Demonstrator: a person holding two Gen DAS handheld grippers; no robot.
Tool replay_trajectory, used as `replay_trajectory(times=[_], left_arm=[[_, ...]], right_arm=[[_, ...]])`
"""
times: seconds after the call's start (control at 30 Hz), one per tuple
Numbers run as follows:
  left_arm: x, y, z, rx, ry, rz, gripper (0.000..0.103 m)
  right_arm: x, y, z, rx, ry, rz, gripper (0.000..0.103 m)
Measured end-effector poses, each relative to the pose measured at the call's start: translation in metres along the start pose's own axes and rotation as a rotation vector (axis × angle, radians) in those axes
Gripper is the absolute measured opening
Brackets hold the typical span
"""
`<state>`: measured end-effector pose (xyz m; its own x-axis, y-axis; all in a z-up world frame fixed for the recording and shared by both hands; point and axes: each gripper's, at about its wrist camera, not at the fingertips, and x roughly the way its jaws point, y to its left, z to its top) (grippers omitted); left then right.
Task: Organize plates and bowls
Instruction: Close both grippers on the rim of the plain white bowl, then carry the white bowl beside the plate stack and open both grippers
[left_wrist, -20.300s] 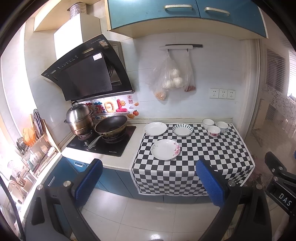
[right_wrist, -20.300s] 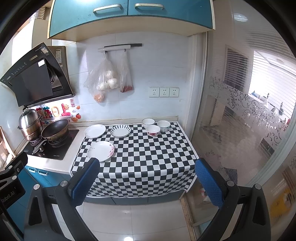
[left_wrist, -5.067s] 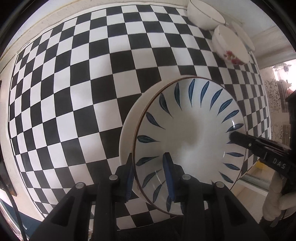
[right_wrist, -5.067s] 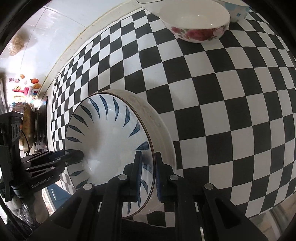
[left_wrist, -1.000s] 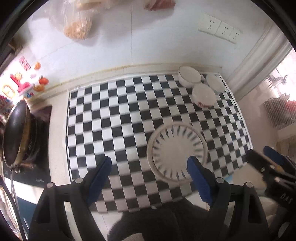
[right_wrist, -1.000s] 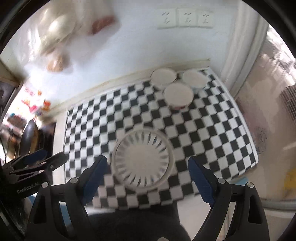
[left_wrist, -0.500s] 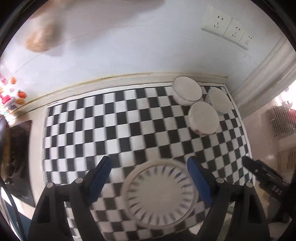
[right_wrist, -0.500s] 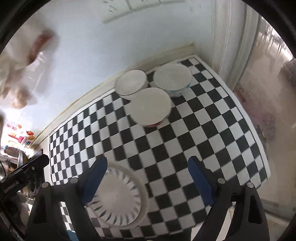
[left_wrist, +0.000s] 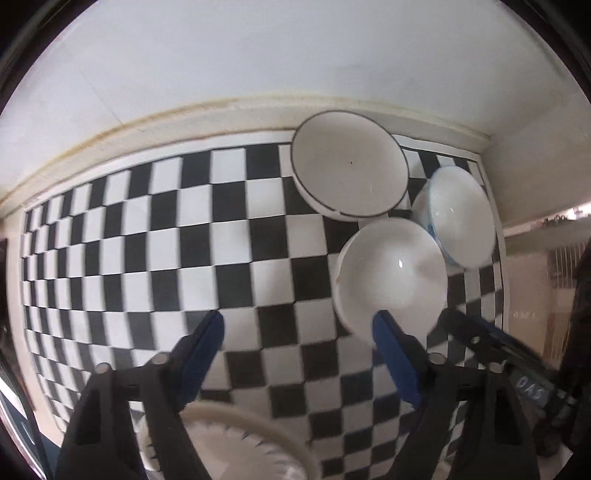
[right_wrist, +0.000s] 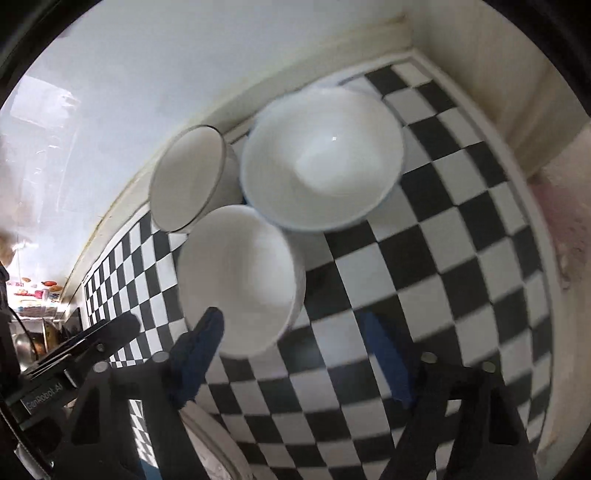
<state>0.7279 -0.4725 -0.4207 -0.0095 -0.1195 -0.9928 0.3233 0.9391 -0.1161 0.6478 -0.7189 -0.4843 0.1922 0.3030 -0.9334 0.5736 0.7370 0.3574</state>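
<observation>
Three white bowls stand close together at the back right of the checkered cloth (left_wrist: 155, 236): a black-rimmed bowl (left_wrist: 347, 166), a blue-patterned bowl (left_wrist: 458, 218) and a nearer plain-looking bowl (left_wrist: 391, 273). My left gripper (left_wrist: 299, 332) is open and empty, its right finger at the near bowl's front rim. My right gripper (right_wrist: 295, 332) is open and empty, its left finger at the near bowl (right_wrist: 236, 273). The black-rimmed bowl (right_wrist: 184, 181) and blue-patterned bowl (right_wrist: 321, 155) lie behind it. The stacked plates (left_wrist: 236, 443) sit below my left gripper.
A white tiled wall (left_wrist: 258, 55) runs behind the bowls. A wall corner (right_wrist: 498, 74) closes the right end of the counter. The cloth's right edge (right_wrist: 546, 258) drops off. The stove area (right_wrist: 33, 295) is far left.
Both grippers have moved forward and down from above the plate stack toward the three bowls. The bowls now fill the views and the plate stack has slid to the bottom edge.
</observation>
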Motion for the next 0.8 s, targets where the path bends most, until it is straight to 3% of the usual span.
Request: replay_trajectory(times=[0.1,0.2,0.37,0.5,0.8], left_arm=[[0.021,-0.008,0.008,-0.014,0.048,-0.011,0.06],[0.039,-0.017,0.014,0.005,0.084,-0.022,0.057],[0.068,-0.022,0.018,0.014,0.152,-0.064,0.031],[0.073,-0.023,0.016,0.011,0.155,-0.096,0.021],[0.052,-0.033,0.002,0.039,0.109,-0.093,0.021]], right_arm=[[0.025,-0.007,0.013,-0.002,0.06,0.023,0.053],[0.045,-0.013,0.017,0.004,0.108,0.037,0.033],[0.059,-0.018,0.017,0.028,0.137,0.096,0.017],[0.06,-0.015,0.016,0.013,0.124,0.076,0.017],[0.052,-0.011,-0.003,-0.019,0.13,0.077,0.014]])
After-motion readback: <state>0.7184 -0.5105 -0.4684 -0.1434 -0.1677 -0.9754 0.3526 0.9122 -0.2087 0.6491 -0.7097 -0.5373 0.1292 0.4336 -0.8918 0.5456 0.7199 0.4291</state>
